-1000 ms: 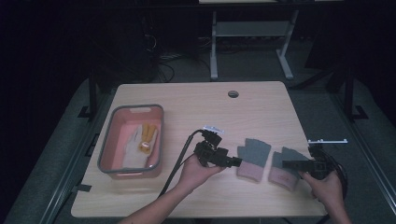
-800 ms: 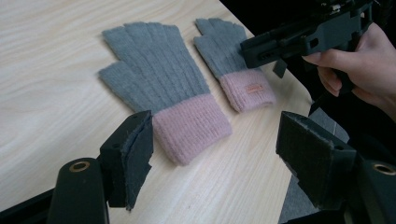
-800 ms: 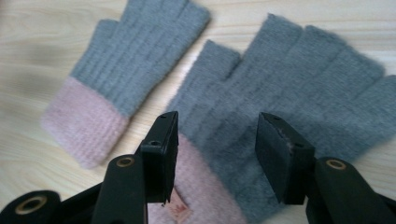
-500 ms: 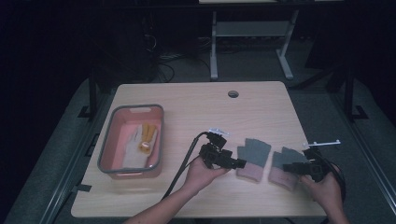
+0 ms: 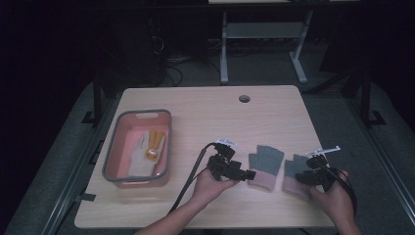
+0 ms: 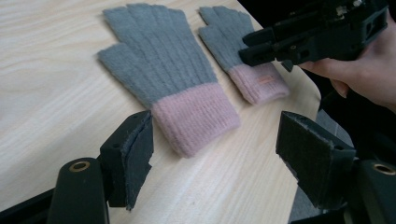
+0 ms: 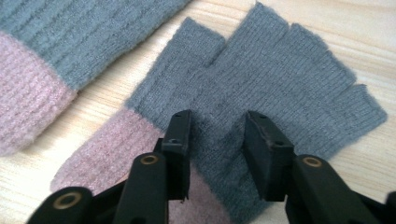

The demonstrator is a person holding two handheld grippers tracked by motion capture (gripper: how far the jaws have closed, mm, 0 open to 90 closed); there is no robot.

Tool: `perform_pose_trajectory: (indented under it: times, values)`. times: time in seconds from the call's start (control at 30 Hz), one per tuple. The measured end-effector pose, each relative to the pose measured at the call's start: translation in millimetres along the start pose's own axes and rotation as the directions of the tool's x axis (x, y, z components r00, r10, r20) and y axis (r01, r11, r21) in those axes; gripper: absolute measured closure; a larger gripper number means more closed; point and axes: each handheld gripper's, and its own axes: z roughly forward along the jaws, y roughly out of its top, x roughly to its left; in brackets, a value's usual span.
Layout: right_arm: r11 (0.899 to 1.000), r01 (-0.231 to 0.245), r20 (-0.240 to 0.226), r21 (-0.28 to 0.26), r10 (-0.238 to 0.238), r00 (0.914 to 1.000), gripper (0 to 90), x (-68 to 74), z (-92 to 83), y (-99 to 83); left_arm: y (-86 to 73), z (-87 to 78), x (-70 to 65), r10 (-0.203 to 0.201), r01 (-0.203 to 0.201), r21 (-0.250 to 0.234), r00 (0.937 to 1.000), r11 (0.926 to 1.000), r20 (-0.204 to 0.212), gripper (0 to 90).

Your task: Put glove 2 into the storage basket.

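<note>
Left gripper (image 6: 212, 154) jaws wide apart nr left glove (image 6: 163, 74), right gripper (image 7: 217, 140) jaws pinching right glove (image 7: 280, 88).

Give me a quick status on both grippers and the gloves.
Left gripper open, short of the left glove. Right gripper fingers pinching a fold of the right glove. Nothing in the way.
</note>
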Motion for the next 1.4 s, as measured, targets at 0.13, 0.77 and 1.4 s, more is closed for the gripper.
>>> perform_pose_trajectory:
  times: [0.13, 0.77, 1.4]
  values:
    - [1.0, -0.009, 0.004, 0.006, 0.009, 0.9999, 75.6, 2.7, 0.3, 2.0, 0.6, -2.0, 0.3, -0.003, 0.003, -0.007, 1.0, 1.0, -0.001, 27.6]
    - [0.999, -0.03, -0.076, -0.036, 0.027, 0.9967, 85.3, 10.2, -21.4, 17.6, 0.4, -11.8, 8.6, -0.016, 0.015, -0.016, 0.9988, 0.9998, -0.046, 28.1]
    - [0.999, 0.028, -0.145, -0.035, -0.033, 0.9888, 84.8, 64.0, -9.9, 58.7, -2.7, -14.6, 15.0, -0.035, 0.034, -0.017, 0.9978, 0.9993, -0.056, 28.1]
